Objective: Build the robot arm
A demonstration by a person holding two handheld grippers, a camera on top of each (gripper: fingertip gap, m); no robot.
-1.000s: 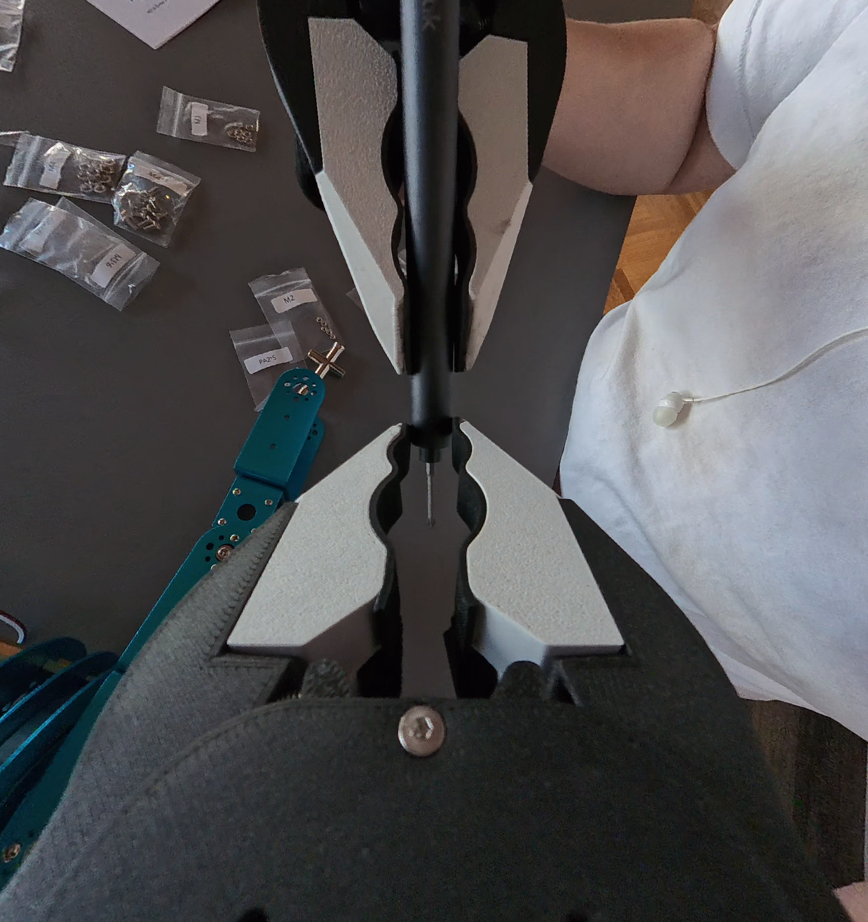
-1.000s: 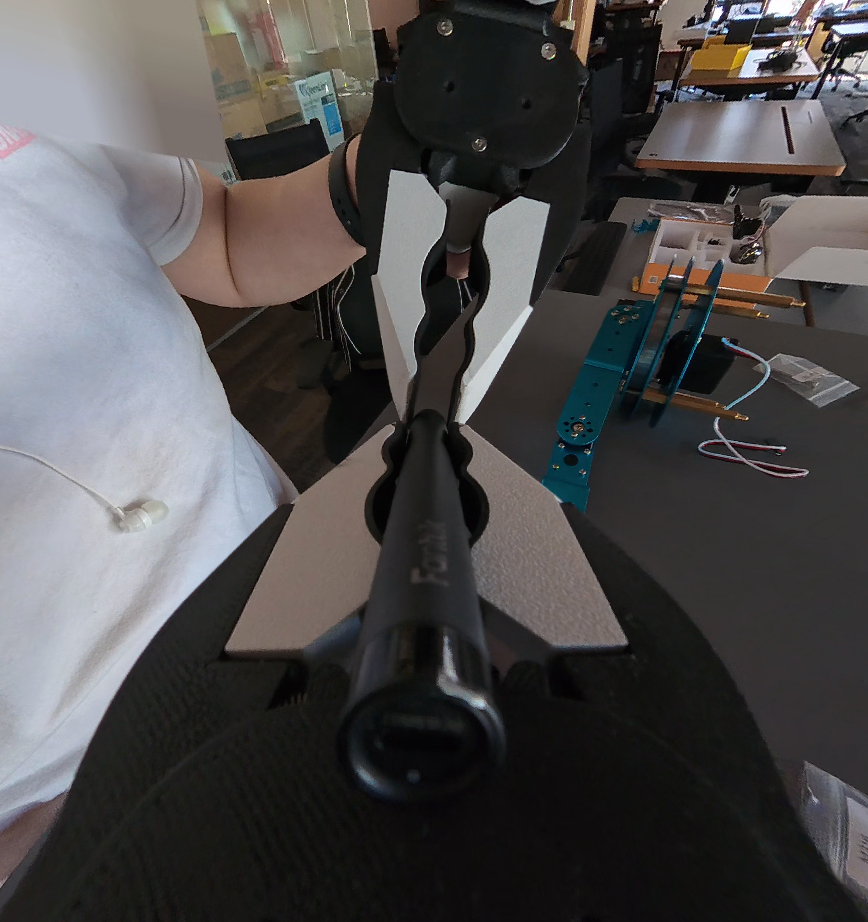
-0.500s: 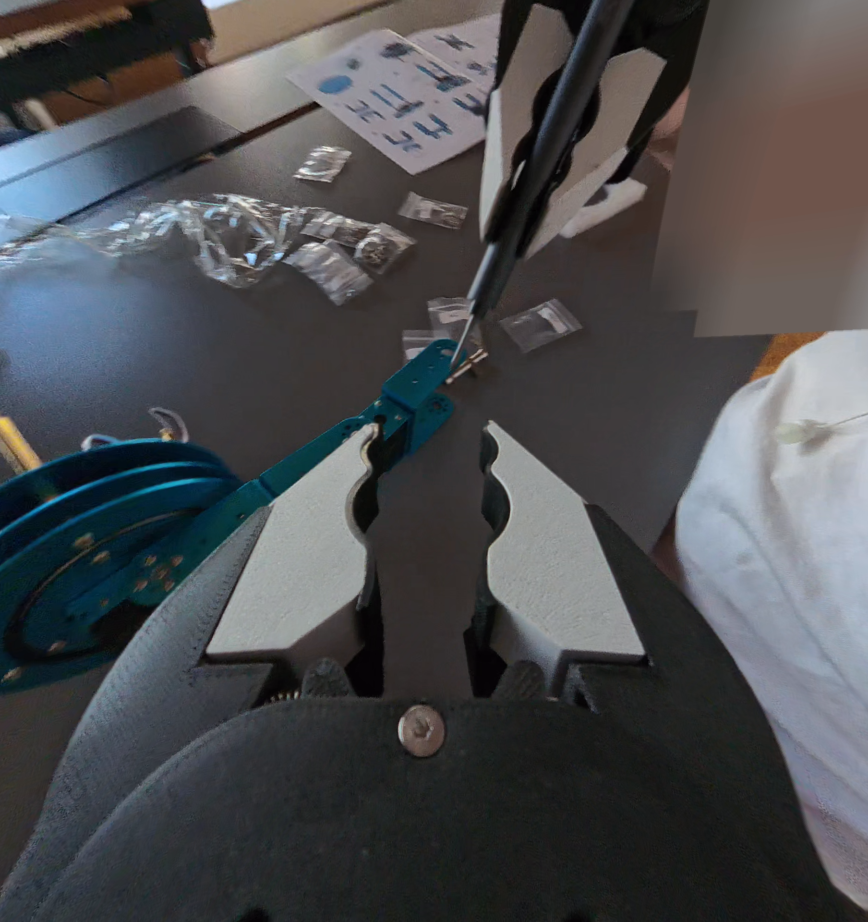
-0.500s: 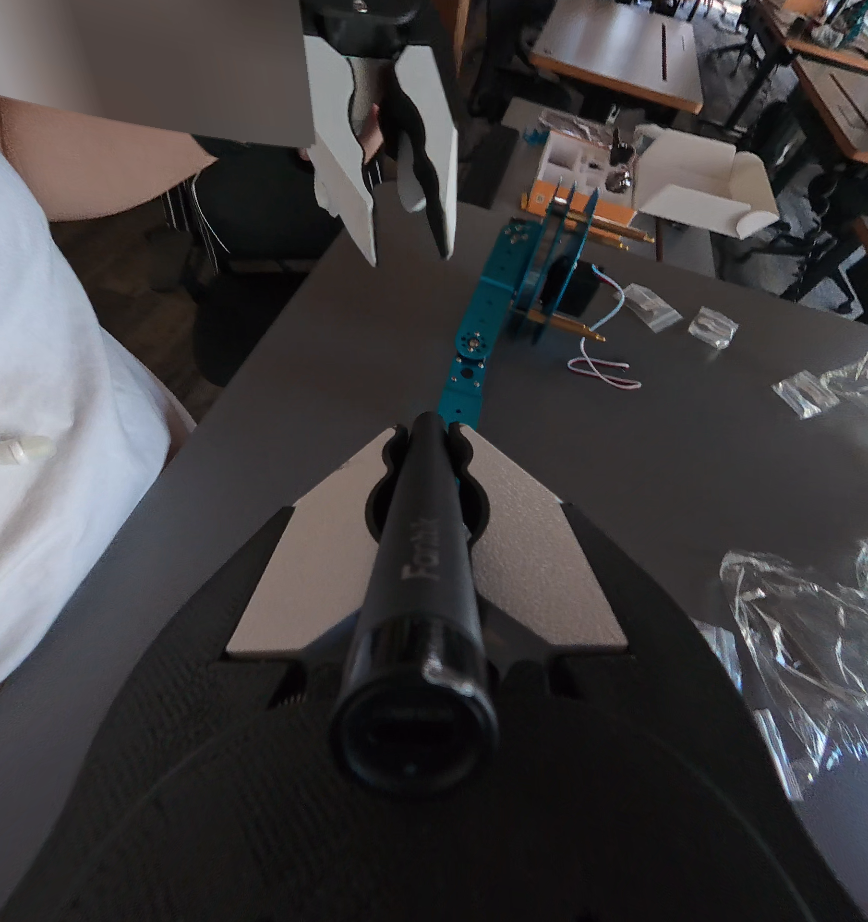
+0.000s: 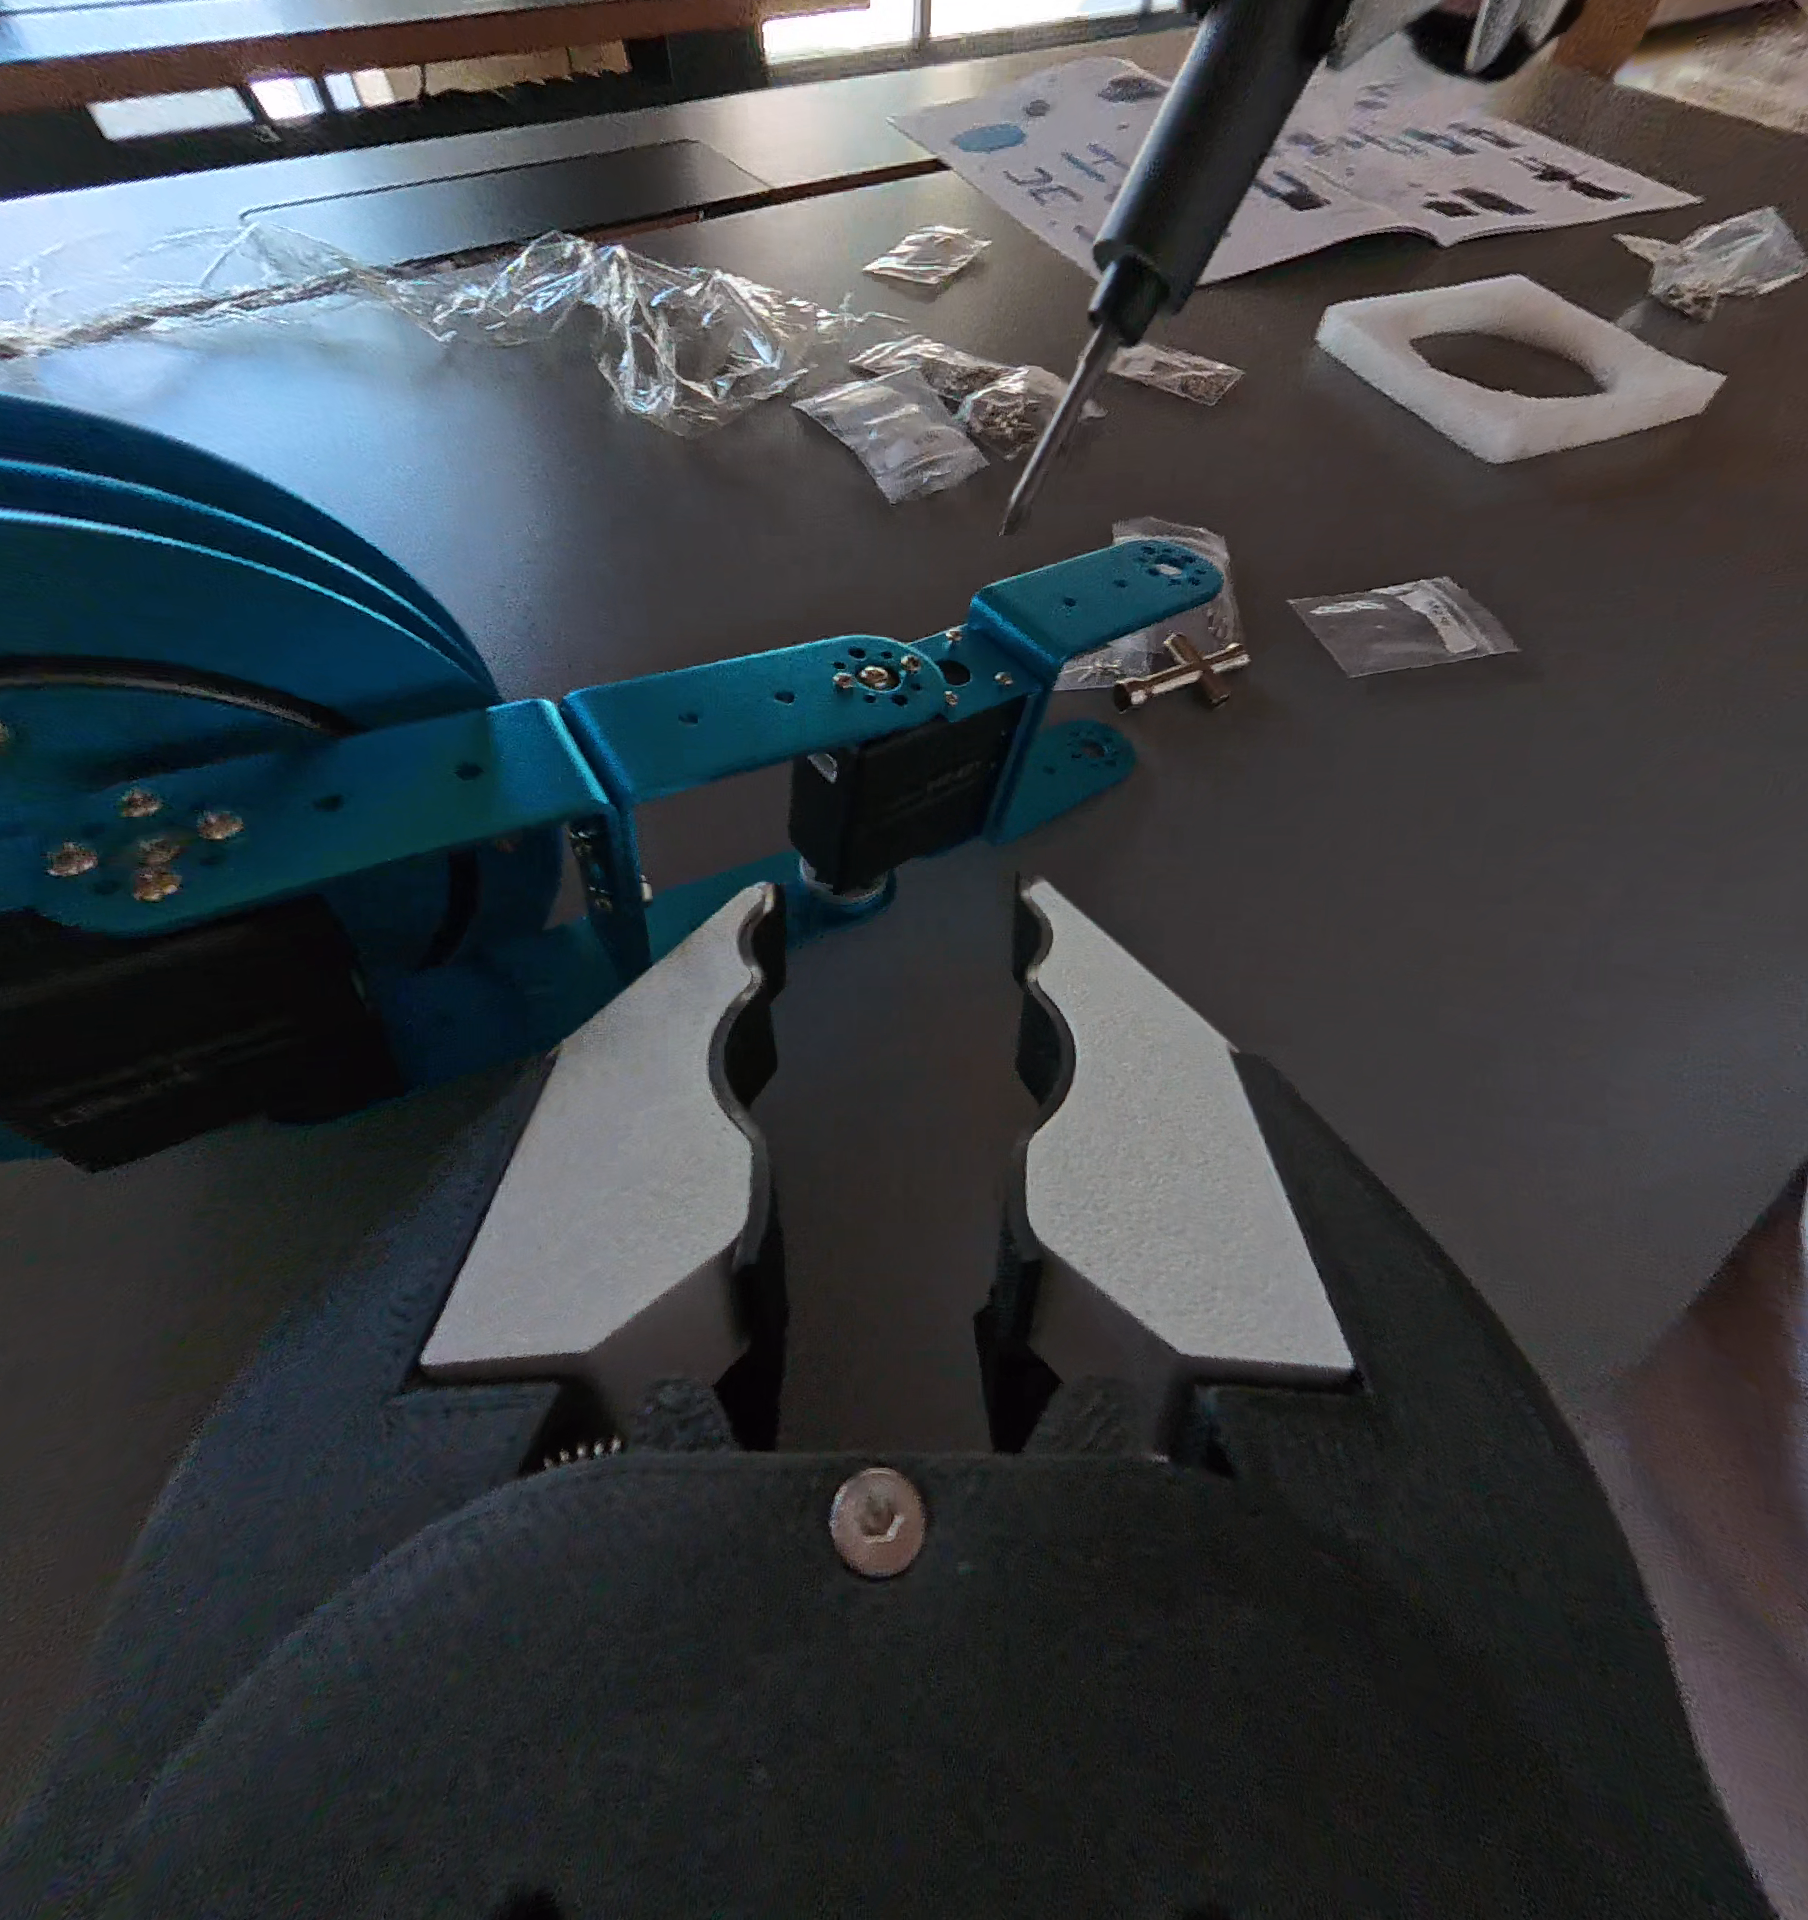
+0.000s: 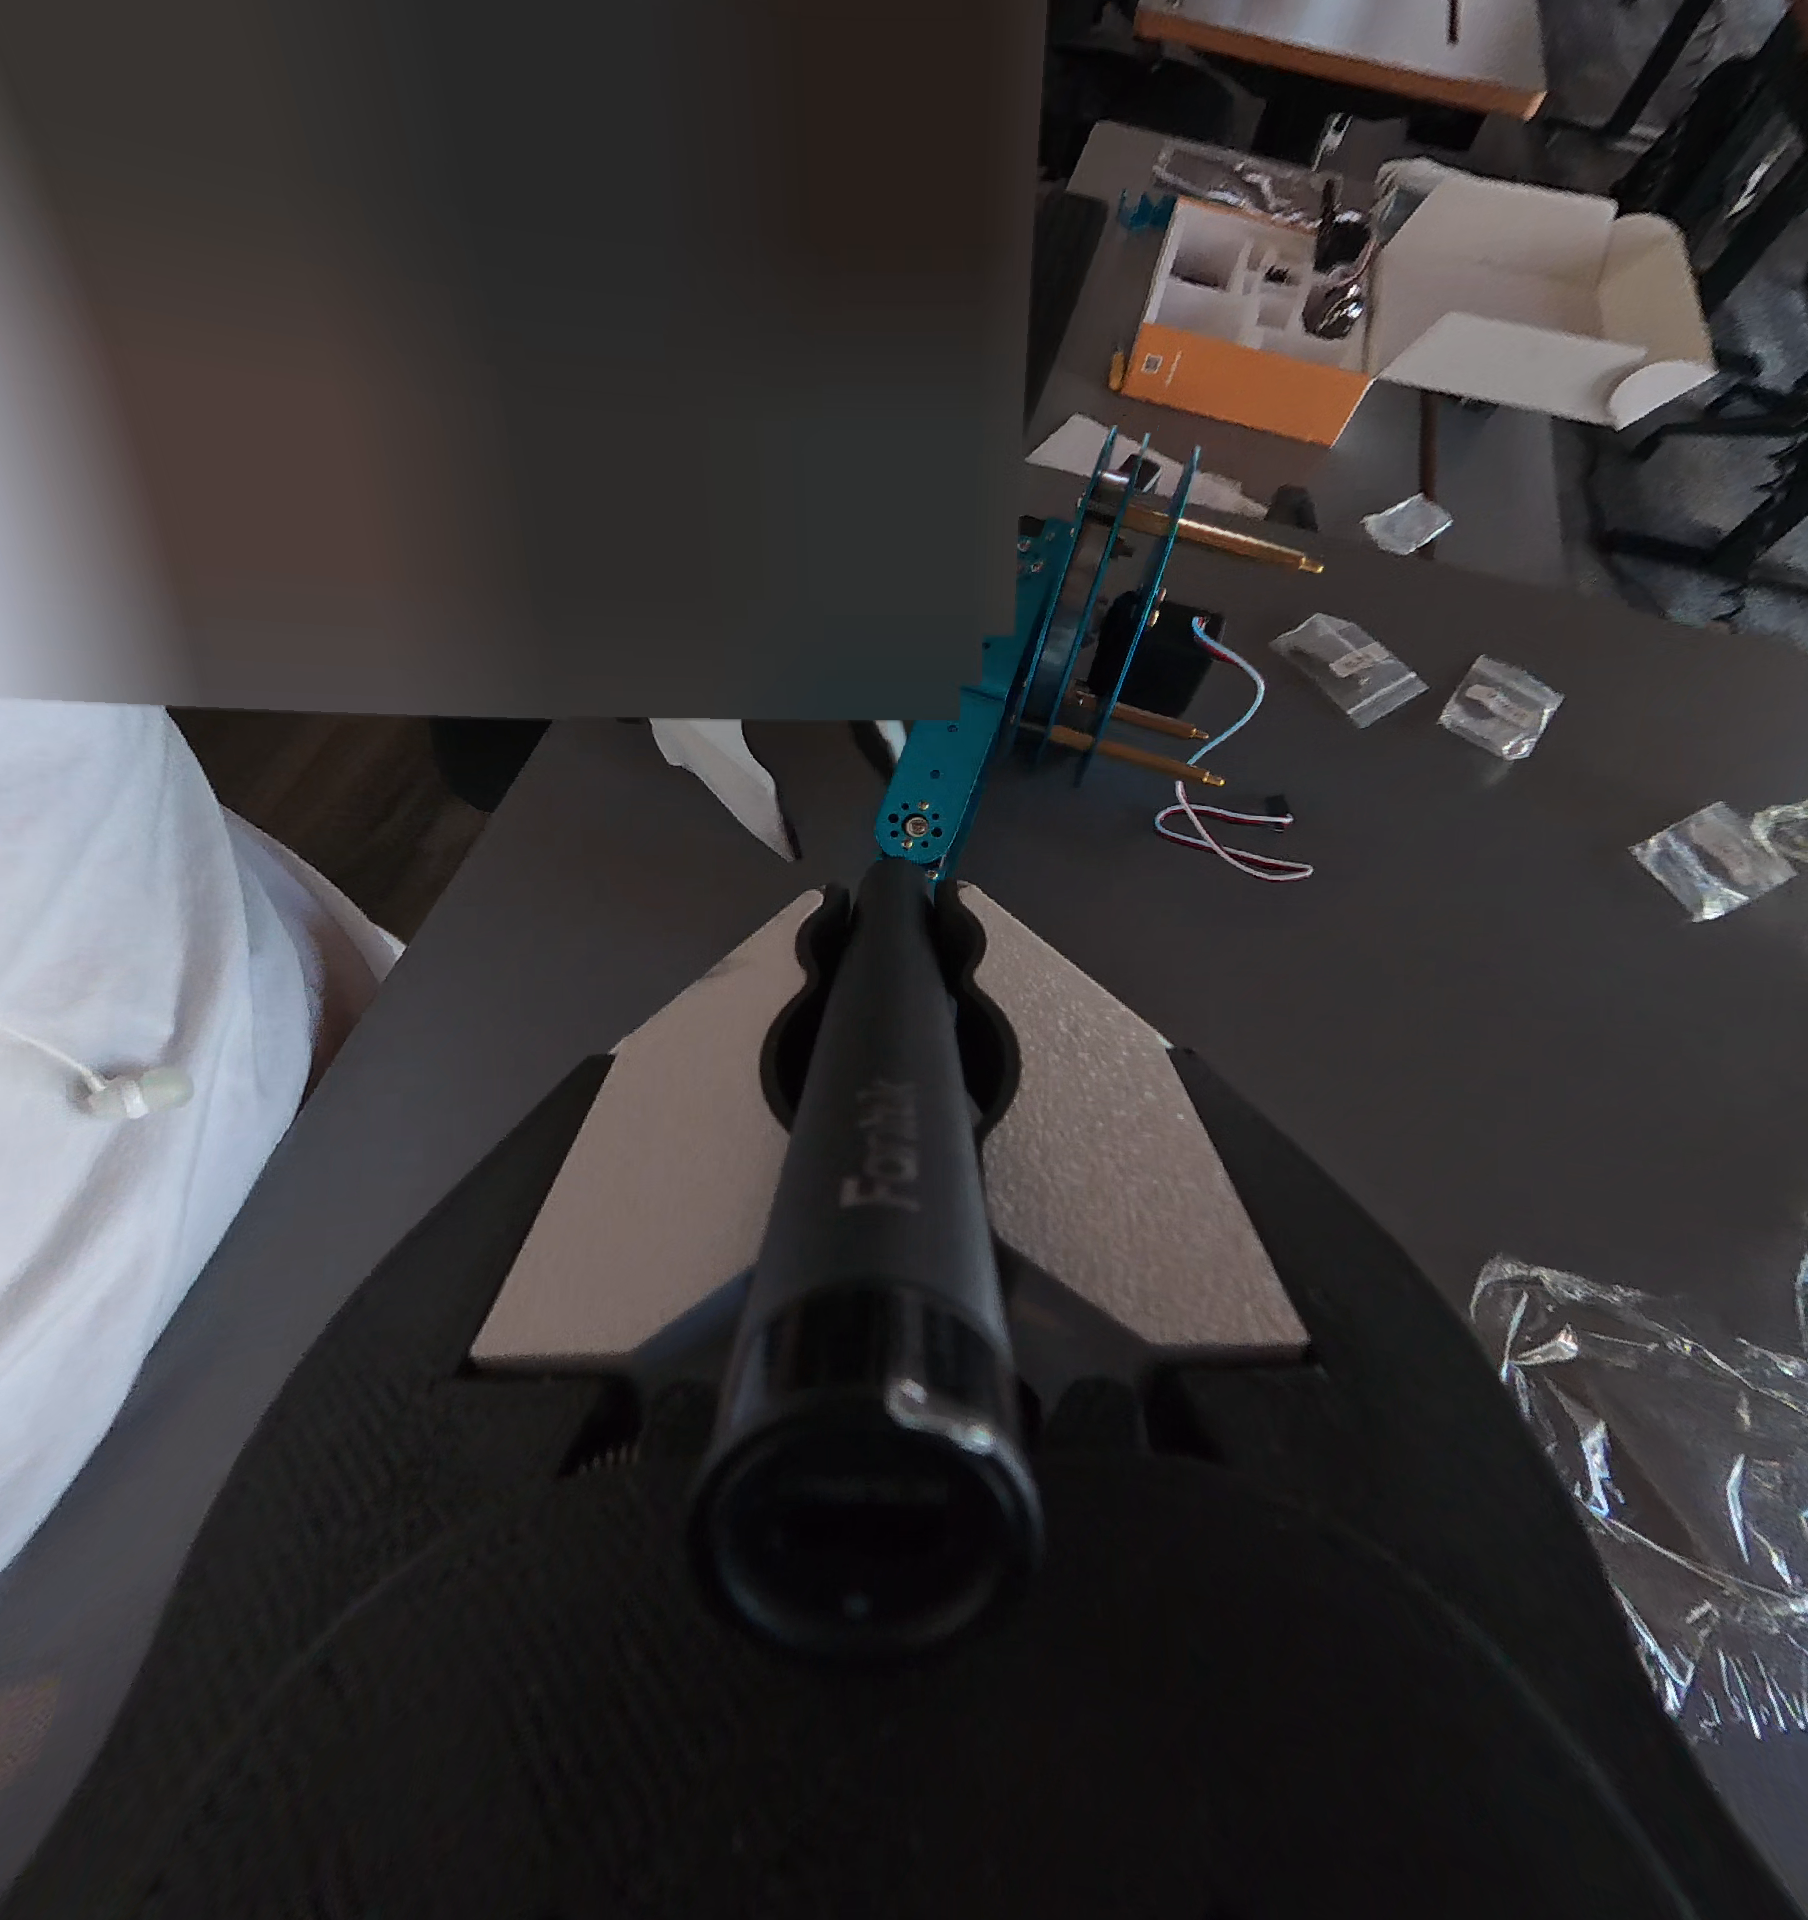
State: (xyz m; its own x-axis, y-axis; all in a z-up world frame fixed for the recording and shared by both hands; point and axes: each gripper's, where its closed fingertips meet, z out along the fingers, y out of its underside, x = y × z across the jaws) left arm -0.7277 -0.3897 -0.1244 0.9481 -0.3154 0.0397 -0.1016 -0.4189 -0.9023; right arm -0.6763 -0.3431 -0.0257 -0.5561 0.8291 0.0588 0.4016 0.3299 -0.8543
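My left gripper (image 5: 895, 894) is open and empty, low over the dark table, its tips just in front of a black servo (image 5: 910, 800) mounted in a blue metal bracket arm (image 5: 775, 696). My right gripper (image 6: 895, 899) is shut on a black screwdriver (image 6: 879, 1143). In the left wrist view the screwdriver (image 5: 1180, 177) comes in from the upper right, its tip hovering just above the arm's far end. The arm's end (image 6: 915, 826) lies straight ahead in the right wrist view. A small metal cross wrench (image 5: 1180, 670) lies beside that end.
Blue discs (image 5: 152, 540) of the assembly stand at left. Small screw bags (image 5: 910, 436), crumpled clear wrap (image 5: 671, 322), a white foam frame (image 5: 1502, 374) and a printed sheet (image 5: 1295, 156) lie beyond. An orange and white box (image 6: 1253, 343) and loose wires (image 6: 1232, 831) sit farther off. Between my left fingertips and the small metal cross wrench (image 5: 1180, 670) there is roughly 12 cm.
The screwdriver tip was between my left fingers a second ago; the grippers have drawn apart. My left gripper has opened wider and dropped beside the blue arm; the screwdriver now points at the arm's end.
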